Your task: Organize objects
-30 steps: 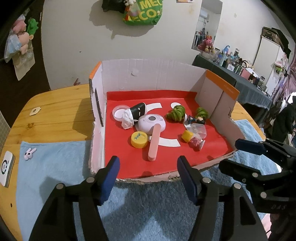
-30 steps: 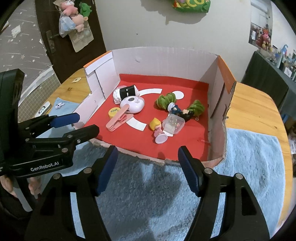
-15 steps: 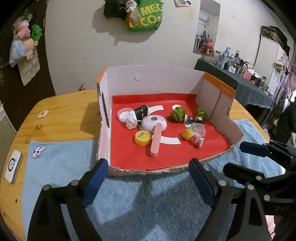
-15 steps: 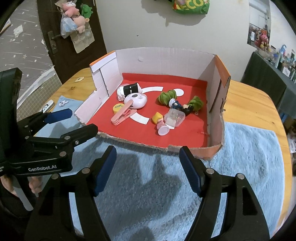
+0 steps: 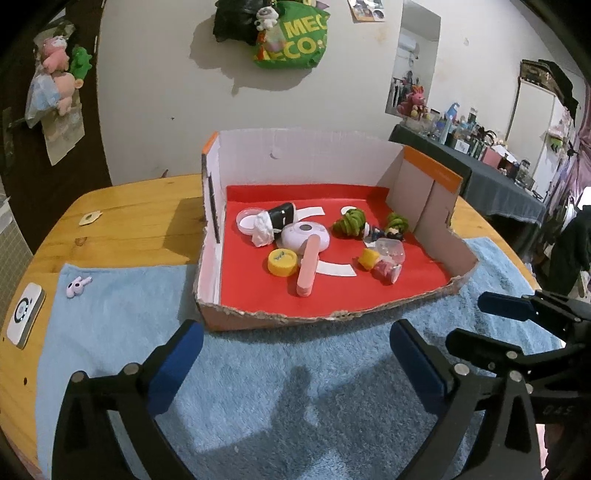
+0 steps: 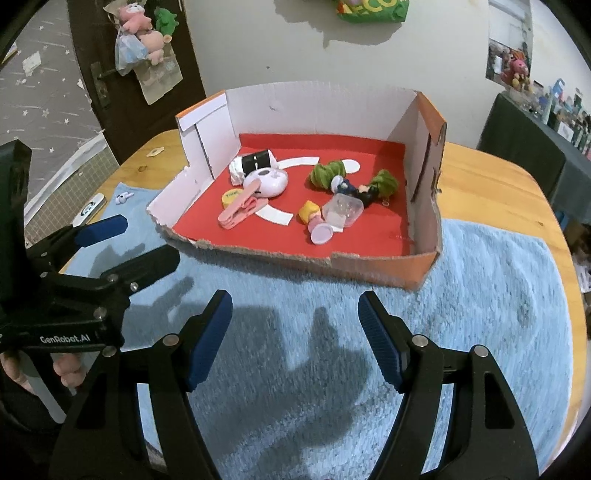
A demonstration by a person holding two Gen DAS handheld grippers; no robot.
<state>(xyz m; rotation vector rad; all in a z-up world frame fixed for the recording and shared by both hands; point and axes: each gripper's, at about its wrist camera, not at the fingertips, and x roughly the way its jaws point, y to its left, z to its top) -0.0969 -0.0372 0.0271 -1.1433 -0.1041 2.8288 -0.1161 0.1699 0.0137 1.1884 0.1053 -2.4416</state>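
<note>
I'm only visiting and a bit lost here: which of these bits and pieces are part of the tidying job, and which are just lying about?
Part of the job:
cardboard tray
pink clothes peg
yellow cap
white round gadget
clear plastic box
green-haired figures
left gripper and right gripper, both open

Just lying about:
blue towel
earbud
white card
green bag

A wooden table [image 5: 129, 221] carries a blue towel [image 5: 295, 387] in the lower part of the frame. At the upper centre a green bag [image 5: 291, 35] hangs on the wall. At the upper left, plush toys [image 5: 59, 77] hang on a dark door [image 6: 122, 92].
</note>
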